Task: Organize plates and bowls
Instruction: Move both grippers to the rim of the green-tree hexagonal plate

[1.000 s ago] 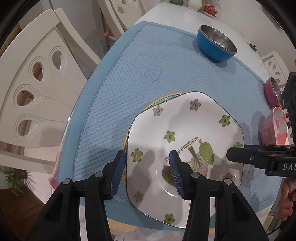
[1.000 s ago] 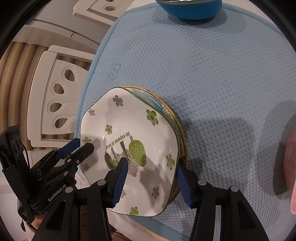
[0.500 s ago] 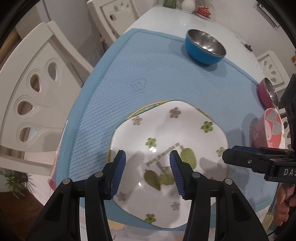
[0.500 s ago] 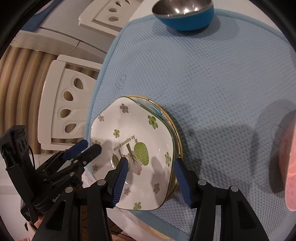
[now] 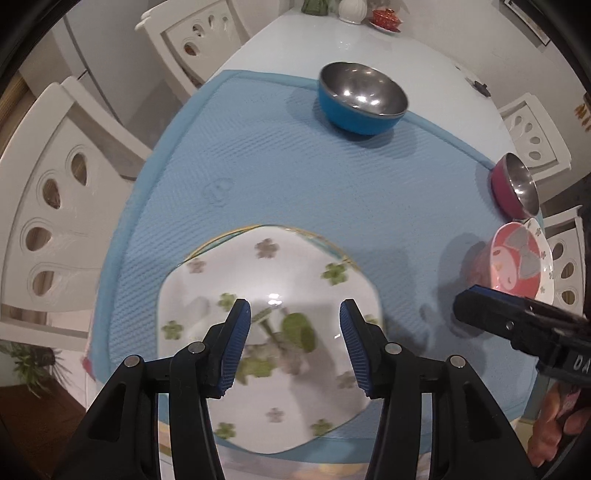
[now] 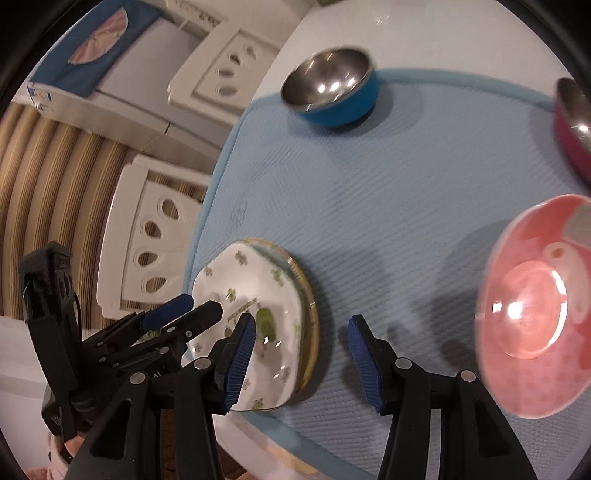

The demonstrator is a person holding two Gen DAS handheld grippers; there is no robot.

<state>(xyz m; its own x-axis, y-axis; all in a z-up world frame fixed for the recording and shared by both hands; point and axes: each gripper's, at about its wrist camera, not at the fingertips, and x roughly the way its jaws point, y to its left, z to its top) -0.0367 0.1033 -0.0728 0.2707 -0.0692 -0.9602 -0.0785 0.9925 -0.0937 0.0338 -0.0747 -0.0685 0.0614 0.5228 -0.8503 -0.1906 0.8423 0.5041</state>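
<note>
A white flowered plate point(image 5: 273, 280) lies on a yellow-rimmed plate point(image 6: 308, 295) at the near edge of the blue mat point(image 5: 280, 170). My left gripper point(image 5: 293, 345) is open and empty above the white plate. My right gripper point(image 6: 301, 360) is open and empty above the stack's right edge point(image 6: 258, 291). A blue steel bowl point(image 5: 360, 98) stands at the back of the mat, also in the right wrist view point(image 6: 332, 86). A magenta steel bowl point(image 5: 515, 184) and a pink cartoon bowl point(image 5: 517, 266) stand at the right, also in the right wrist view point(image 6: 572, 122) point(image 6: 535, 306).
White chairs point(image 5: 48, 206) stand along the table's left side, another at the right point(image 5: 535, 129). Small jars and a red dish point(image 5: 384, 16) sit at the table's far end. The mat's near edge point(image 5: 406, 443) runs by the table front.
Both grippers have pulled back and up from the plate stack. The right gripper has swung right, bringing the pink and magenta bowls into view. The plates stay stacked.
</note>
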